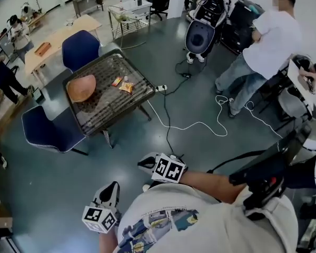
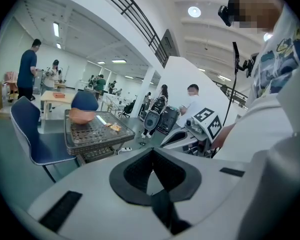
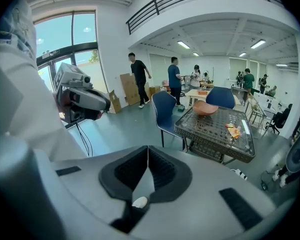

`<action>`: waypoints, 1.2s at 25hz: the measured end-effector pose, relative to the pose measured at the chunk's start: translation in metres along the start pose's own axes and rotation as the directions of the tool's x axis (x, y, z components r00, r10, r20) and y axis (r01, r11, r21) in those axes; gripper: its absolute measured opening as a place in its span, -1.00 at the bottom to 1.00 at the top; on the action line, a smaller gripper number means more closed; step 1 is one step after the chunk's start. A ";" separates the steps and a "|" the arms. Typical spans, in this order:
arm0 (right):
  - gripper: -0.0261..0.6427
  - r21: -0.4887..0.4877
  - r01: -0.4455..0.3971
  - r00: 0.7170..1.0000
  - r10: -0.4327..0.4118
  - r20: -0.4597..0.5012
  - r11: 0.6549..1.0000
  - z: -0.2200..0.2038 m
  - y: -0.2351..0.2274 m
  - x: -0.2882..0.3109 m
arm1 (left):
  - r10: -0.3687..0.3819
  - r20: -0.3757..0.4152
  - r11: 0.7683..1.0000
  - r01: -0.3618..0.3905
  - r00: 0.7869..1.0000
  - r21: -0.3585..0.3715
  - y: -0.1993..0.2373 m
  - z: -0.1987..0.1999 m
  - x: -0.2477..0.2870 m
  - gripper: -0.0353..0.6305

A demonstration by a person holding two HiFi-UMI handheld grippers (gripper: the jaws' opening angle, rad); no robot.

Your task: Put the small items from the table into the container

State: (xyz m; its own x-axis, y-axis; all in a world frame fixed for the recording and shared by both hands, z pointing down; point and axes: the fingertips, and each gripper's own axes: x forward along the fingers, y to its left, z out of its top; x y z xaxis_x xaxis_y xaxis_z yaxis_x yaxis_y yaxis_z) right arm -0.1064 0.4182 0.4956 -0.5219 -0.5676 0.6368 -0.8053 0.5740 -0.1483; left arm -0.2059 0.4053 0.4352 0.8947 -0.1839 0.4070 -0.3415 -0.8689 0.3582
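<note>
A dark lattice-topped table [image 1: 140, 95] stands a few steps ahead on the grey floor. On it are an orange bowl [image 1: 81, 87] at its left end and small orange snack packets [image 1: 126, 87] near the middle. Both grippers are held close to my body, far short of the table. My left gripper [image 1: 111, 187] and right gripper [image 1: 144, 164] both have their jaws together with nothing between them. The left gripper view shows its shut gripper [image 2: 152, 151], the table [image 2: 74, 143], bowl [image 2: 82, 115] and packets [image 2: 114, 127]. The right gripper view shows its shut gripper [image 3: 148, 148], the table [image 3: 200, 135], bowl [image 3: 206, 108] and packets [image 3: 233, 130].
Blue chairs [image 1: 80, 47] [image 1: 45, 132] stand behind and left of the table. A white cable [image 1: 200, 124] and a power strip [image 1: 161, 88] lie on the floor to its right. A person in a white shirt [image 1: 274, 41] stands at the right, by a black-and-white machine [image 1: 203, 28].
</note>
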 end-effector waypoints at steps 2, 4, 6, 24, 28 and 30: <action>-0.89 -0.003 0.005 1.000 -0.005 0.002 1.000 0.000 0.000 0.001 | -0.004 0.005 1.000 0.004 1.000 0.006 0.001 0.001 0.000 -0.87; -0.89 -0.008 0.007 1.000 -0.007 0.003 1.000 0.001 0.000 0.001 | -0.004 0.009 1.000 0.004 1.000 0.010 0.001 0.003 0.001 -0.87; -0.89 -0.008 0.008 1.000 -0.008 0.004 1.000 0.004 -0.002 0.000 | -0.003 0.008 1.000 0.003 1.000 0.009 0.002 0.004 0.002 -0.87; -0.73 0.014 0.115 0.993 -0.115 0.005 0.993 0.036 -0.176 0.044 | 0.027 -0.005 0.999 -0.027 1.000 -0.025 0.087 0.065 0.078 -0.87; -0.64 0.014 0.144 0.989 -0.143 -0.024 0.990 0.042 -0.260 0.057 | 0.040 -0.017 0.999 -0.041 0.999 -0.035 0.109 0.107 0.122 -0.86; -0.59 -0.001 0.152 0.987 -0.152 -0.044 0.988 0.044 -0.303 0.066 | 0.060 -0.023 0.997 -0.061 0.998 -0.040 0.122 0.129 0.143 -0.86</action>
State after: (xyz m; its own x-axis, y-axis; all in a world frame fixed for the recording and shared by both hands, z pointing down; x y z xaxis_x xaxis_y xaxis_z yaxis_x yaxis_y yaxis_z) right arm 0.0907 0.1809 0.5497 -0.3808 -0.6213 0.6848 -0.8750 0.4817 -0.0495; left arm -0.0823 0.2137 0.4284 0.8659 -0.2249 0.4469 -0.4064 -0.8372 0.3661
